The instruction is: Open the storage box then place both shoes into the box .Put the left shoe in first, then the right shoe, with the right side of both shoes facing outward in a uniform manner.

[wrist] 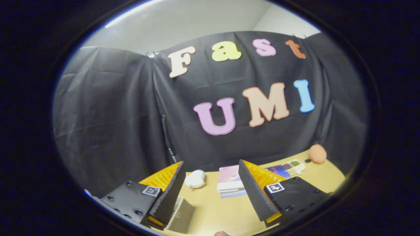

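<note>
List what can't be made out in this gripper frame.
- Grey box, gripper view: half hidden behind one finger; open or shut, cannot tell.
- Small thing at the table near edge: cut off, unidentifiable.
- White lump and orange lump: too small to identify.
- Gripper: open, holding nothing.

the gripper point(210, 190) is seen with black ribbed pads point(252, 193) on yellow-orange fingers, black mounts behind them each marked with a small black-and-white square tag. the table point(226, 213) is coloured pale yellow-tan, and on it a white fluffy lump point(195, 179), a stack of books point(229, 183) in pink and white, and a flat card point(288, 168) patterned in blue, green and white are found. a peach-orange ball point(317, 153) and a grey-beige box point(181, 216) are also shown.
</note>
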{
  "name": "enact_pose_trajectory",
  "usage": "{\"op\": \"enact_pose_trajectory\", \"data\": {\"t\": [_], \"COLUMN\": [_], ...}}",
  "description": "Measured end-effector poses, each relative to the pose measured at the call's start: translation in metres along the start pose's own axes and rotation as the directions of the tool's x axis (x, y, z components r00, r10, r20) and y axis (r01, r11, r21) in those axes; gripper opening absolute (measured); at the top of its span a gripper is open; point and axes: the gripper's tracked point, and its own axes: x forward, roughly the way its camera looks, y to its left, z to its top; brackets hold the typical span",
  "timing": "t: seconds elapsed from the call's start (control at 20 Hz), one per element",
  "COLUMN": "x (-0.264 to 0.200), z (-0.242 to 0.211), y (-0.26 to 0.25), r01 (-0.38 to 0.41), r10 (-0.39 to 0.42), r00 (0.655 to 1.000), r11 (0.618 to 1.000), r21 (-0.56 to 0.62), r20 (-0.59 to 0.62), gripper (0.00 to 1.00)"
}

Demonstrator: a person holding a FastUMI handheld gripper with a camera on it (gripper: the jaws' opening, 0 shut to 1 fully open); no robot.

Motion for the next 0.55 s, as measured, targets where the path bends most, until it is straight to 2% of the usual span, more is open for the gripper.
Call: {"op": "enact_pose_trajectory", "data": {"t": [0.3,0.55], "x": [-0.039,-0.052], "z": [0.036,0.037], "y": [-0.032,-0.052], "r01": [0.088,0.133], "r10": [-0.082,-0.126], "r00": [0.992,0.986], "r11": [0.994,0.989], "r21": [-0.061,-0.064], "r20": [0.092,0.109], "gripper": [1.00,1.00]}}
